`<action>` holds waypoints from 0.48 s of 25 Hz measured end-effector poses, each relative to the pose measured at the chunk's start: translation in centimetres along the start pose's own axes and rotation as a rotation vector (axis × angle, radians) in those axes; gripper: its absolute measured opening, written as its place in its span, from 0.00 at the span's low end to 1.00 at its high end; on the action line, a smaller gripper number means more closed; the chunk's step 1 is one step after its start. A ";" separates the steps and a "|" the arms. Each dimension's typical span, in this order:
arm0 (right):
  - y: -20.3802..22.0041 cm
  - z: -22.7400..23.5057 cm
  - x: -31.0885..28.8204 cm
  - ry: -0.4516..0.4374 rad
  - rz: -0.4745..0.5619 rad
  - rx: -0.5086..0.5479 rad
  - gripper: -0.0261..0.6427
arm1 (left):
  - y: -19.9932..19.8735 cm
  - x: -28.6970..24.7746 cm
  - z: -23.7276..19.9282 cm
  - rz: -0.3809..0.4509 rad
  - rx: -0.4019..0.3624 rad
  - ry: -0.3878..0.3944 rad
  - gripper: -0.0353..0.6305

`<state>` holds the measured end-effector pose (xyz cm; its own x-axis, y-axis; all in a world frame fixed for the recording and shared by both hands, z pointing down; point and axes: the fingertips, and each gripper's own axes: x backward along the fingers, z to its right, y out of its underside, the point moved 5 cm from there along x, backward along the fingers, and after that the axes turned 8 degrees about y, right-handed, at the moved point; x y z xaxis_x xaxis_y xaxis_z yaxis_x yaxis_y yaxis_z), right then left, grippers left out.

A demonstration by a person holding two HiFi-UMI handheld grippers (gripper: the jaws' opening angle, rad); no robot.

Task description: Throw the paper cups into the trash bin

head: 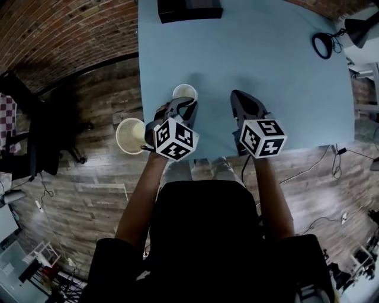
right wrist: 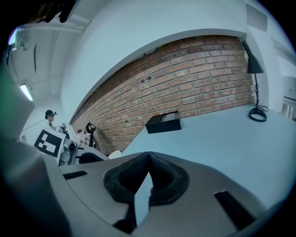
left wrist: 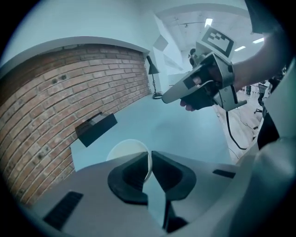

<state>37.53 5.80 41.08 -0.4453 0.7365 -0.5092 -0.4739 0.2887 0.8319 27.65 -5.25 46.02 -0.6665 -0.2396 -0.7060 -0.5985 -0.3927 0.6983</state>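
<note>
You are working over a pale blue rectangular tabletop (head: 284, 106) that is standing on a dark wood-plank floor (head: 89, 177). A red brick wall (right wrist: 194, 78) is running behind it, and a white wall is rising above the bricks. A flat black box (head: 189, 9) is lying at the table's far edge. A black desk lamp (right wrist: 250, 62) is standing near the far right corner. Loose black cables (head: 308, 168) are trailing across the floor on the right.

You are holding the left gripper (left wrist: 150, 157) near the table's near-left part. It is clenching the wall of a white paper cup (left wrist: 126, 150), with one pad sitting inside the rim and the other outside, both pressing on it. In the head view the cup is sitting right at the gripper's tips, mouth up, over the table's left side. Whether its base is touching the table cannot be told.

A second white paper cup (head: 130, 135) is showing just left of the left gripper, past the table's edge and over the floor. Its mouth is turned toward the left, and what is carrying it cannot be told.

The right gripper (right wrist: 148, 156) is hovering over the near edge, beside the left one and apart from both cups. Its jaws are pressing together with nothing between them.

The only print showing is the black-and-white square patterns on the marker cubes (head: 265, 137) of the two grippers.
</note>
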 end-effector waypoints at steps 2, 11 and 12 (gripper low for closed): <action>-0.3 -0.5 -0.1 -0.029 0.000 0.015 0.05 | -0.1 0.8 -0.1 0.018 0.041 -0.028 0.10; -0.5 -3.4 -1.1 -0.184 -0.021 0.087 0.05 | 0.8 4.4 1.0 0.040 0.156 -0.138 0.10; -0.6 -3.9 -1.2 -0.202 -0.022 0.098 0.05 | 0.9 5.0 1.1 0.042 0.168 -0.153 0.10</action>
<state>35.39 2.43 40.33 -0.2699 0.8342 -0.4809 -0.4010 0.3567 0.8438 23.31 -5.85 43.28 -0.7442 -0.1100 -0.6589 -0.6262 -0.2287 0.7454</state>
